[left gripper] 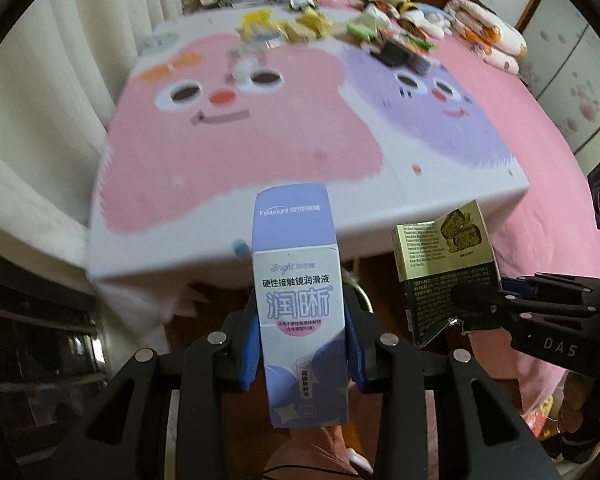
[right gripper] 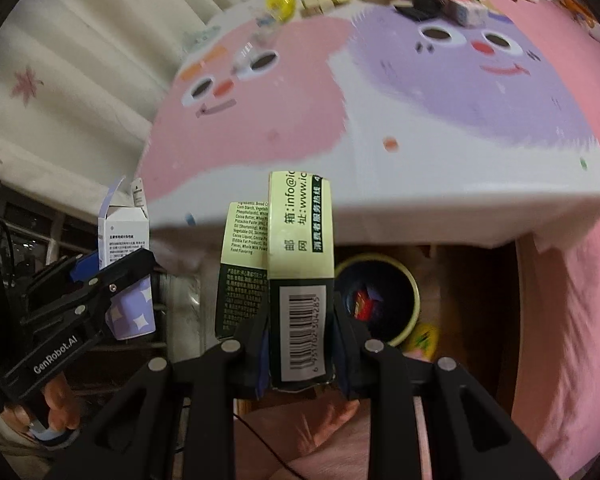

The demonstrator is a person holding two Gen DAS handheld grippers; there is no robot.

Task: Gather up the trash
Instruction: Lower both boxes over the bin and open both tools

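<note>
I hold a purple-white carton (left gripper: 300, 304) upright, flap open, and a green-gold box (right gripper: 300, 280) upright beside it, above the bin (right gripper: 380, 300).

Both wrist cameras sit low and close behind their fingers, facing forward over the near edge of the worktop (left gripper: 228, 148) toward the far clutter. The left view sees the right gripper (left gripper: 472, 300) at its right; the right view sees the left gripper (right gripper: 112, 272) at its left. Both share the cartoon-printed worktop (right gripper: 340, 120).

Glossy printed cardboard: lilac-white carton (left gripper: 300, 304), green-gold box (right gripper: 300, 280); matt black plastic grippers with blue pads (left gripper: 247, 354); smooth printed cloth table cover (left gripper: 260, 148).
</note>
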